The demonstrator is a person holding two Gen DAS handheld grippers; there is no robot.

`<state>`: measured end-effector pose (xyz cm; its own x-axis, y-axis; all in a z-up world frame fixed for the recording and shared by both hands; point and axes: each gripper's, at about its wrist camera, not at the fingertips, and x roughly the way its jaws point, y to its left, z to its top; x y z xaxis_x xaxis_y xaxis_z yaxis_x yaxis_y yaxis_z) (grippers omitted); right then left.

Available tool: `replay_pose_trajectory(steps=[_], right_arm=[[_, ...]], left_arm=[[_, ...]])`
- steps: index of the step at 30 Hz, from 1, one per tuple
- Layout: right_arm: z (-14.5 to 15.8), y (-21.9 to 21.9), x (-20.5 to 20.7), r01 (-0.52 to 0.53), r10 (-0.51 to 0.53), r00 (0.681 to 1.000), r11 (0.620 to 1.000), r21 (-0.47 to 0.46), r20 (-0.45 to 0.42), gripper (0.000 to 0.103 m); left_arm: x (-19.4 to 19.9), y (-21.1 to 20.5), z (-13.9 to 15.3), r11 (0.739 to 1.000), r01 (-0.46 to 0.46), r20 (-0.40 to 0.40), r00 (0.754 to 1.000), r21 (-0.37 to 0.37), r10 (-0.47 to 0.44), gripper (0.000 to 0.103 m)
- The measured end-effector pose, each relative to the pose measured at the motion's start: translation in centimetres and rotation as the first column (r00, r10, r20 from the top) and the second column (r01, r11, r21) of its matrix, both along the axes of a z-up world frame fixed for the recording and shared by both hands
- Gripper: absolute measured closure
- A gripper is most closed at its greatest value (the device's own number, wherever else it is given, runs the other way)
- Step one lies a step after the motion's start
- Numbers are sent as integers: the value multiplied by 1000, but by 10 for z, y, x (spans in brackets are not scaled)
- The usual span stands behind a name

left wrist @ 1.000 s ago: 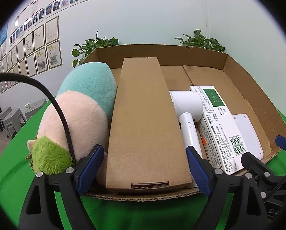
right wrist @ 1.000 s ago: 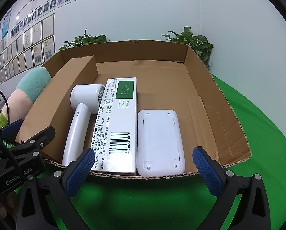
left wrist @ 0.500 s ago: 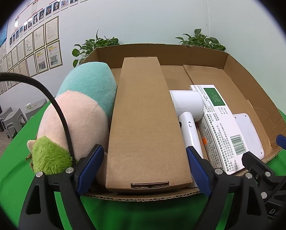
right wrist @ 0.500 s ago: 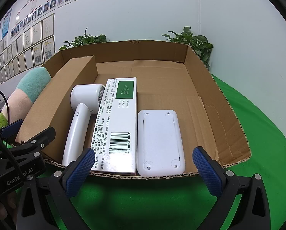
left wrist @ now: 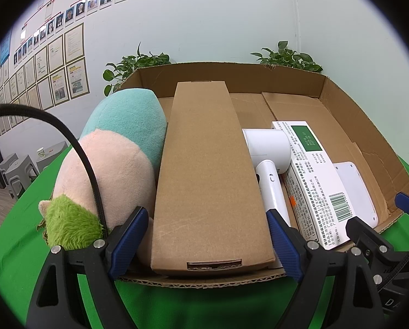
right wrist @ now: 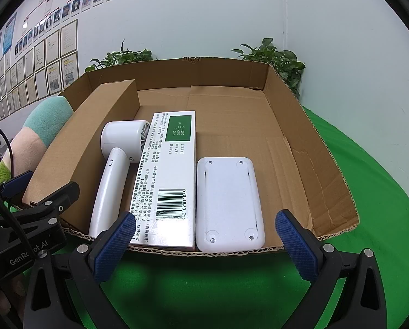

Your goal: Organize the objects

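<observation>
A shallow cardboard tray (right wrist: 311, 148) (left wrist: 341, 104) on a green cloth holds a long brown carton (left wrist: 204, 178) (right wrist: 89, 142), a white hair dryer (right wrist: 114, 170) (left wrist: 270, 172), a white medicine box (right wrist: 168, 181) (left wrist: 314, 175) and a flat white device (right wrist: 229, 205) (left wrist: 352, 186), side by side. A plush toy (left wrist: 114, 161) (right wrist: 34, 137) in teal, pink and green lies at the tray's left side. My left gripper (left wrist: 204, 244) is open and empty before the brown carton. My right gripper (right wrist: 204, 244) is open and empty before the white device.
Potted plants (right wrist: 272, 60) stand behind the tray against a pale wall with framed papers (left wrist: 67, 63). A black cable (left wrist: 78, 148) arcs over the plush toy. The left gripper's body (right wrist: 26, 219) shows at the left of the right wrist view. Stools (left wrist: 18, 167) stand far left.
</observation>
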<state>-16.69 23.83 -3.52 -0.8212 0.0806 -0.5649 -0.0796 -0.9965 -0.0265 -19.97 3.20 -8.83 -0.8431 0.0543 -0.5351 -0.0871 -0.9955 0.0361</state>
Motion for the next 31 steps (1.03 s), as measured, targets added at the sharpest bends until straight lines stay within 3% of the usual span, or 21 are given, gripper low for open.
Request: replay_pose_trajectory(steps=[31], right_arm=[[0, -1, 0, 1, -1, 1000, 1000, -3, 0, 0]], left_arm=[[-3, 3, -1, 1000, -3, 6, 1000, -12, 4, 15]])
